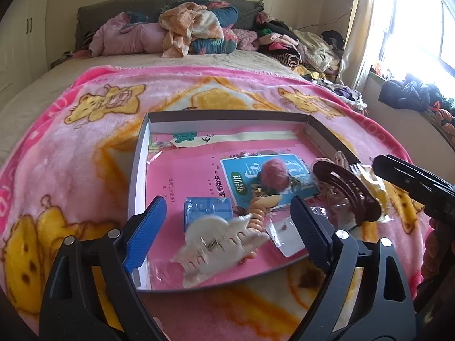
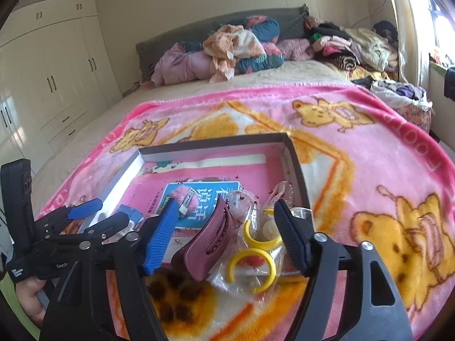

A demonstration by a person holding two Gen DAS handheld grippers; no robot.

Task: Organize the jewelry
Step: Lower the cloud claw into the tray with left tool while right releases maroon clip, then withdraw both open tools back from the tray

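A shallow rectangular cardboard box lid with a pink printed liner (image 1: 139, 153) is sitting on a pink fleece blanket with yellow bear print (image 1: 71, 153), which is covering the near part of the bed; plenty of open blanket is lying left and beyond the tray, while its right wall is running close to the right gripper (image 2: 226, 227). Inside the tray, a cream plastic claw hair clip (image 1: 216, 244) is lying near the front edge between the wide-open jaws of the left gripper (image 1: 227, 221), not pinched, looking blurred. A small blue translucent box (image 1: 206, 211), an orange coiled hair tie (image 1: 257, 213), and a pink fuzzy pompom clip (image 1: 274, 174) on a teal booklet (image 1: 241, 182) are lying just behind it. At the tray's right front corner, a maroon plastic claw hair clip (image 2: 207, 244) and yellow plastic rings in a clear wrapper (image 2: 256, 255) are sitting between the right gripper's jaws, which are standing apart and gripping nothing. The wrapper's contents are hard to make out. A hand (image 2: 31, 298) is partly cut off at the lower left of the right wrist view. Piled clothes (image 1: 193, 28) are crowding the far end of the bed.
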